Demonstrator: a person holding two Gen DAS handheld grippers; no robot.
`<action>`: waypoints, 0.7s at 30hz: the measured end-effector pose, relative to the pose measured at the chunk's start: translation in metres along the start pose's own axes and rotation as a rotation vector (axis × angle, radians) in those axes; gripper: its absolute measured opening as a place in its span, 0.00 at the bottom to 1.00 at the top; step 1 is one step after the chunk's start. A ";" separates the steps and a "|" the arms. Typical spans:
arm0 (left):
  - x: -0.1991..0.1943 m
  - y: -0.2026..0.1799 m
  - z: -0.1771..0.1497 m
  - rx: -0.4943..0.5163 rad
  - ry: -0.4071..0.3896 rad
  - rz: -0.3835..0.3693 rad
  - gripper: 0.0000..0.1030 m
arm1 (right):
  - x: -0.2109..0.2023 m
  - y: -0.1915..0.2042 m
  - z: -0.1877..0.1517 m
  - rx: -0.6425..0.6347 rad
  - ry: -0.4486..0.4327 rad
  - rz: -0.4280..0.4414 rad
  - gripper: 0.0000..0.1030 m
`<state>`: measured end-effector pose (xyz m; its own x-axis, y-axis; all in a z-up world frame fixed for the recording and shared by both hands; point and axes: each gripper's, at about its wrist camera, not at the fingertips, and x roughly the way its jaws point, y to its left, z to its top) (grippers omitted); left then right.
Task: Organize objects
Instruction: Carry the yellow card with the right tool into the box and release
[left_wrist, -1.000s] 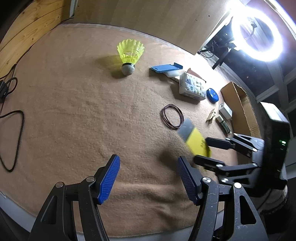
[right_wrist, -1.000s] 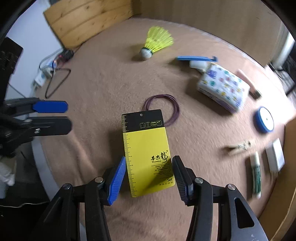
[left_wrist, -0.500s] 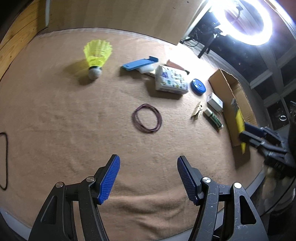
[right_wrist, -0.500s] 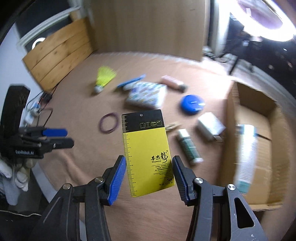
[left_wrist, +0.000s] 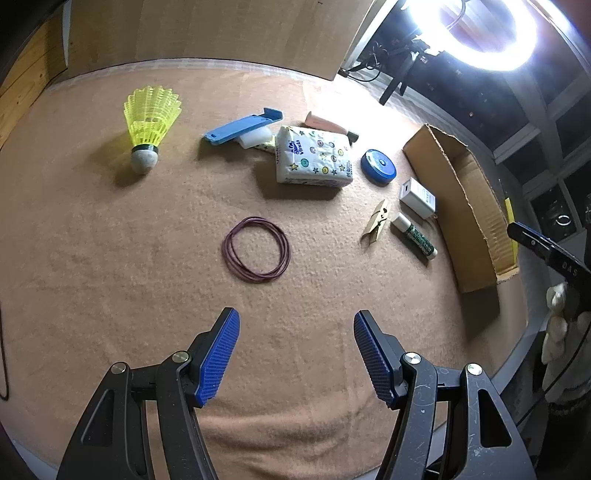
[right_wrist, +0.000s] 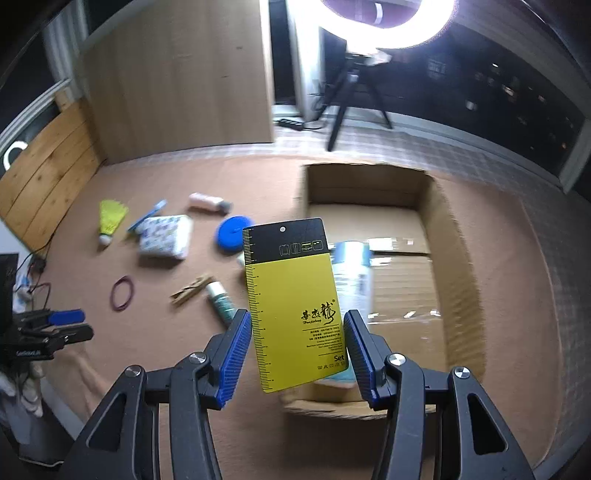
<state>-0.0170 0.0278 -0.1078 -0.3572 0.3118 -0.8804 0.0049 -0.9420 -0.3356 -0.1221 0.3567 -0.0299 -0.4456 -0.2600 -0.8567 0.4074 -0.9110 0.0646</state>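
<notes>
My right gripper (right_wrist: 297, 345) is shut on a yellow and black card (right_wrist: 293, 306) and holds it upright above the near end of an open cardboard box (right_wrist: 454, 258). A pale blue tube (right_wrist: 352, 280) lies inside the box behind the card. My left gripper (left_wrist: 295, 350) is open and empty above the tan cloth, near a purple rubber band ring (left_wrist: 256, 249). The box also shows in the left wrist view (left_wrist: 461, 206), with the card's yellow edge (left_wrist: 509, 210) at its far side.
On the cloth lie a yellow shuttlecock (left_wrist: 149, 125), a blue flat tool (left_wrist: 243, 125), a tissue pack (left_wrist: 314, 157), a blue round tin (left_wrist: 378, 166), a clothespin (left_wrist: 376, 221), a green tube (left_wrist: 413, 236) and a white adapter (left_wrist: 417, 197). A ring light (left_wrist: 484, 33) stands behind.
My right gripper has carried the card from above the rubber band rightward to over the box. My left gripper's view has shifted toward the objects and box.
</notes>
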 end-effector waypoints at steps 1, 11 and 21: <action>0.002 -0.001 0.001 0.001 0.001 0.000 0.66 | 0.001 -0.005 0.001 0.010 0.001 -0.009 0.46; 0.010 -0.008 0.005 0.012 0.010 0.011 0.66 | 0.023 -0.040 0.003 0.079 0.039 -0.064 0.46; 0.013 -0.006 0.010 0.013 0.008 0.023 0.66 | 0.031 -0.055 0.004 0.109 0.048 -0.125 0.52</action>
<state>-0.0311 0.0366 -0.1142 -0.3497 0.2909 -0.8905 0.0005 -0.9505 -0.3107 -0.1617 0.3978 -0.0578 -0.4477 -0.1289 -0.8849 0.2609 -0.9653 0.0086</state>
